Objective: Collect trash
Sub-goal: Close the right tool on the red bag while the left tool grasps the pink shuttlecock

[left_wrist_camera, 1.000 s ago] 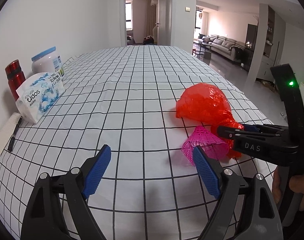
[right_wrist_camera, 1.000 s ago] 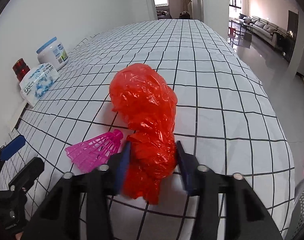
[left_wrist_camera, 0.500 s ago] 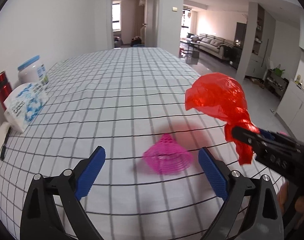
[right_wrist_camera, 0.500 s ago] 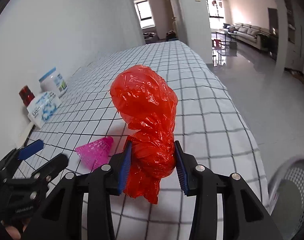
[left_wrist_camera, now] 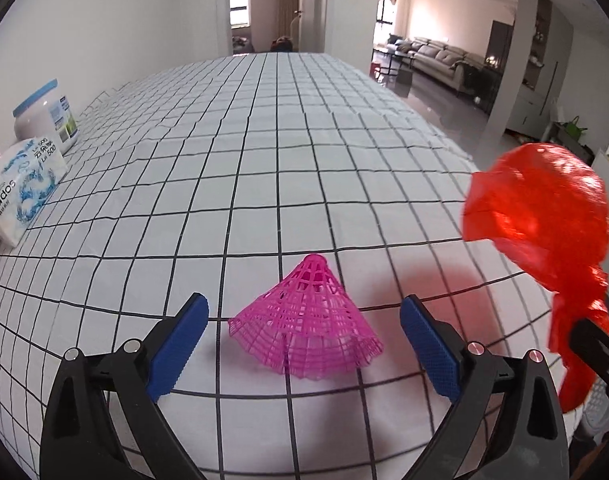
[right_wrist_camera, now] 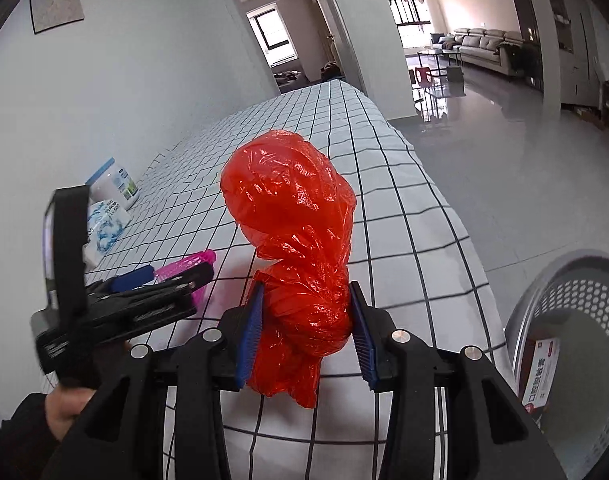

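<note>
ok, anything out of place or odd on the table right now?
Only the pink plastic shuttlecock, lying on its side on the checked tablecloth between the left gripper's open jaws. The tissue pack and white jar sit tidy by the wall.

My left gripper (left_wrist_camera: 304,344) points steeply down w/ its jaws spread wide, just been opening further, blue pads (left_wrist_camera: 428,348) at approx 8 and 4 o'clock of the left wrist view and clear of the pink shuttlecock (left_wrist_camera: 308,324) sitting between them, no contact. My right gripper (right_wrist_camera: 306,332) is tilted down too, jaws partway closed and pads (right_wrist_camera: 250,334) pressing both sides of the red bag (right_wrist_camera: 300,256), which stands up from the grip toward 12 o'clock. In the right wrist view I see the left gripper at approx 9 o'clock, w/ a hand (right_wrist_camera: 66,408) in a dark sleeve on its handle at 8 o'clock.
</note>
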Action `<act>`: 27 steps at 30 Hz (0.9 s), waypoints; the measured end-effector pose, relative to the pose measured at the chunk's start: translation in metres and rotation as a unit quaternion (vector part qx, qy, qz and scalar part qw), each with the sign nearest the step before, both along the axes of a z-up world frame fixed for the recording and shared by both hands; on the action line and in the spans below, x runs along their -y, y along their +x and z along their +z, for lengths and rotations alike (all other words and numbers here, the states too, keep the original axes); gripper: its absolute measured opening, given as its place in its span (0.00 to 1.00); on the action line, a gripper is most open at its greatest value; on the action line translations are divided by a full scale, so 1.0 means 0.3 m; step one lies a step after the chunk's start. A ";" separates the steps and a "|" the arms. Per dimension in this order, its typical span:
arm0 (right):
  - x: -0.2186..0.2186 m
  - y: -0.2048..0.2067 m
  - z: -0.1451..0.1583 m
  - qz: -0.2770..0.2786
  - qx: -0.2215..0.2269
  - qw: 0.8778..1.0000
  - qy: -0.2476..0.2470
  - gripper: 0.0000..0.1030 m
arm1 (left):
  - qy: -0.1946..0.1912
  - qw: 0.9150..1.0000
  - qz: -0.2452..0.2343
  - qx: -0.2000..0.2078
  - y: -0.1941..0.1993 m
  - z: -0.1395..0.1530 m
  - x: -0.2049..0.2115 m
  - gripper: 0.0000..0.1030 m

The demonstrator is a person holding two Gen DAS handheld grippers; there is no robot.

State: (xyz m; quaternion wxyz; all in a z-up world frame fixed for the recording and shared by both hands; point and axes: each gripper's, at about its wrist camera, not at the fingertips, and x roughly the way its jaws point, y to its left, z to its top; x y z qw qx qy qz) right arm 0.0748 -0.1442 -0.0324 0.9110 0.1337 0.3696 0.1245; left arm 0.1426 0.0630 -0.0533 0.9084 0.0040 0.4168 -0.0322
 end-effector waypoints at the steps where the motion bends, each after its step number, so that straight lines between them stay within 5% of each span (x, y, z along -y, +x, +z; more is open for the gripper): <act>1: 0.005 0.000 -0.003 0.001 -0.001 1.000 0.001 0.39 | 0.004 1.000 0.003 -0.003 0.006 -0.009 0.004 0.92; 6: -0.008 0.007 -0.022 0.009 -0.010 1.000 0.005 0.39 | 0.008 1.000 0.008 -0.015 0.025 -0.027 0.003 0.85; 8: -0.011 0.009 -0.026 0.010 -0.012 1.000 0.006 0.39 | 0.005 1.000 0.005 -0.026 0.039 -0.037 0.001 0.67; 14: -0.019 -0.002 -0.038 0.009 -0.016 1.000 0.004 0.39 | -0.004 1.000 -0.007 -0.017 0.016 -0.034 0.006 0.50; 27: 0.073 -0.101 0.004 -0.028 -0.001 1.000 -0.004 0.39 | 0.005 0.998 -0.047 0.048 -0.183 0.113 0.130 0.48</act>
